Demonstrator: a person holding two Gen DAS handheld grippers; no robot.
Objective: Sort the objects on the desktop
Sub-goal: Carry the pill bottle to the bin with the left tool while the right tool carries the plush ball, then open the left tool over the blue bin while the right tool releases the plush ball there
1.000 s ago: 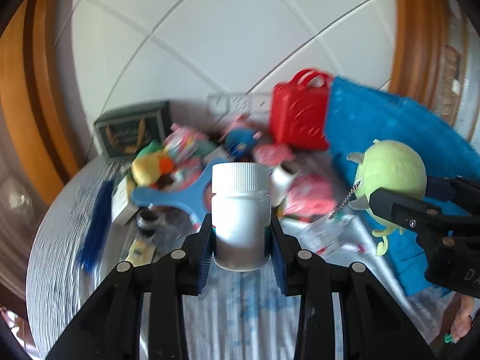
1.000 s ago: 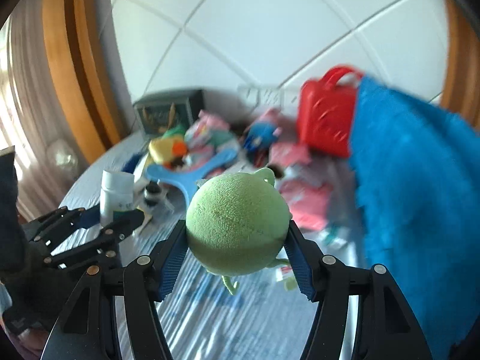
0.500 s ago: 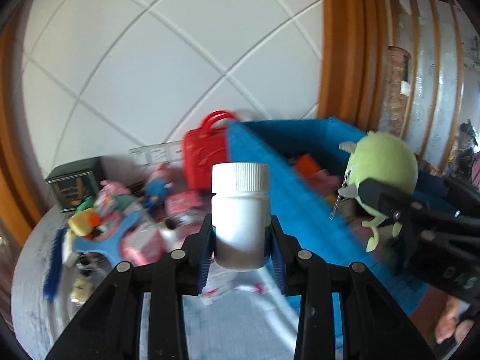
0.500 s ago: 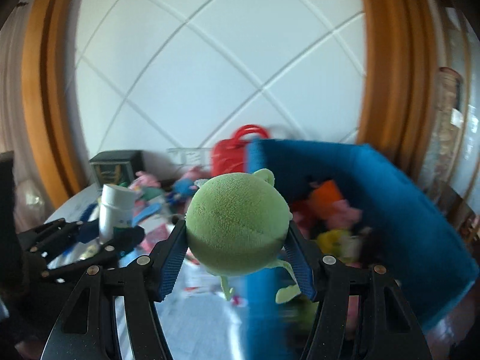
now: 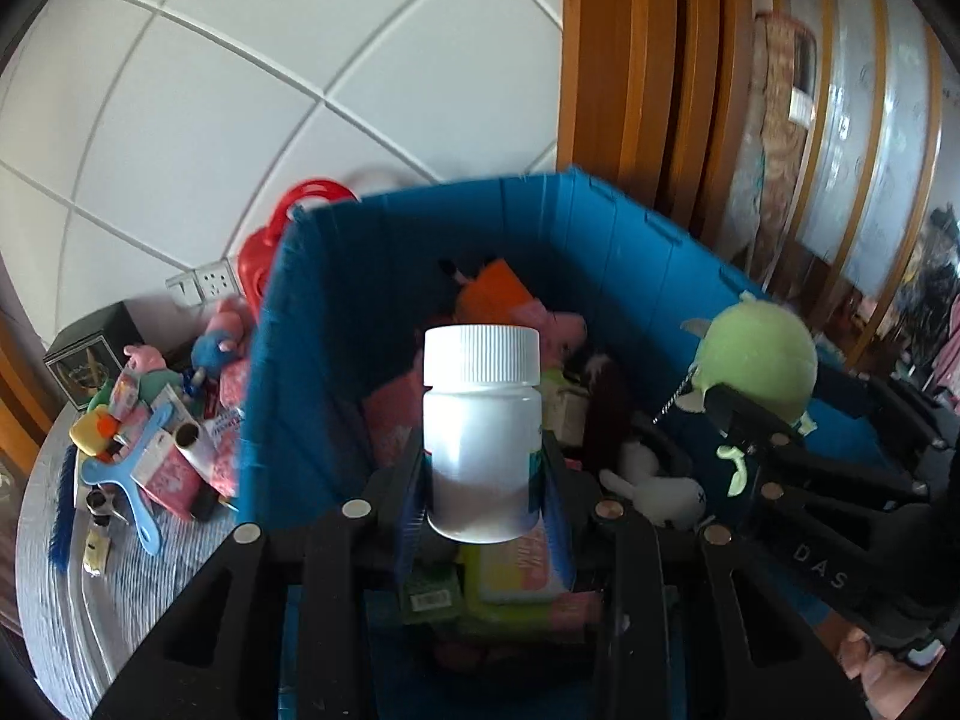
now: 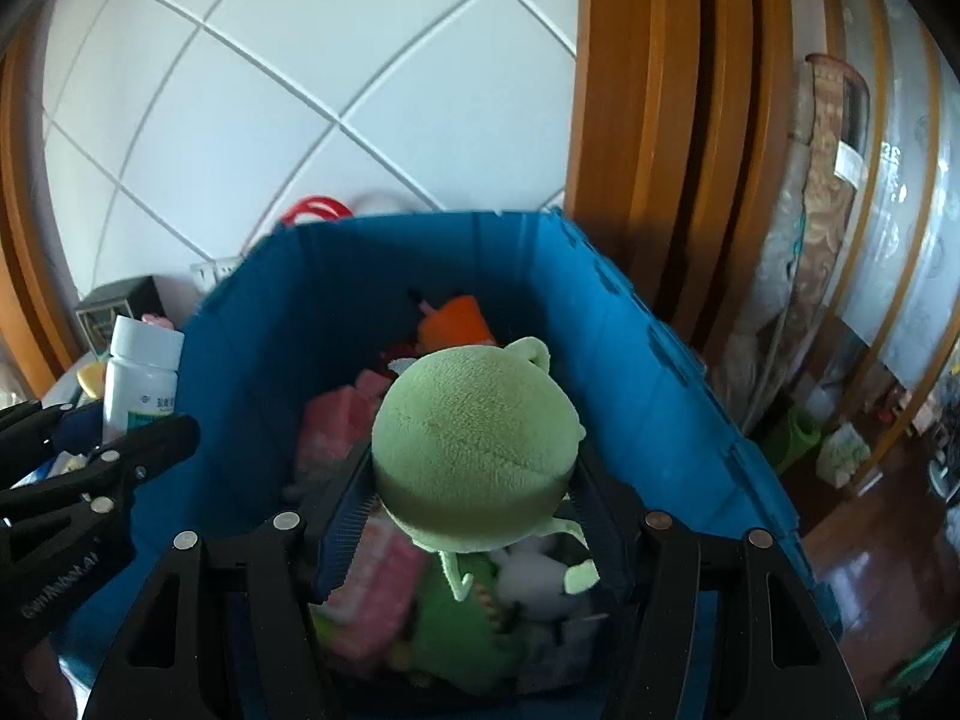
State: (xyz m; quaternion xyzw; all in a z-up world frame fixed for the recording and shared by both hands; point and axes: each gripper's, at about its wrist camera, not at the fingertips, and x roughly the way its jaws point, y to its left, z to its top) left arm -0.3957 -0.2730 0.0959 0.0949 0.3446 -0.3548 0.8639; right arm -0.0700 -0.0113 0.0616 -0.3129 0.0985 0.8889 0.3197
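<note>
Left gripper [image 5: 483, 483] pinches a white bottle [image 5: 482, 432] above the blue bin [image 5: 312, 360]; right gripper [image 6: 474, 501] clamps a green plush [image 6: 477, 444] over the bin's middle.

You are looking at a white bottle [image 5: 482, 432] with a ribbed white cap, a fuzzy lime-green plush [image 6: 474, 450], a deep blue bin [image 6: 630, 360], and, at ten o'clock, a red case [image 5: 264, 252] showing against white tiles.
</note>
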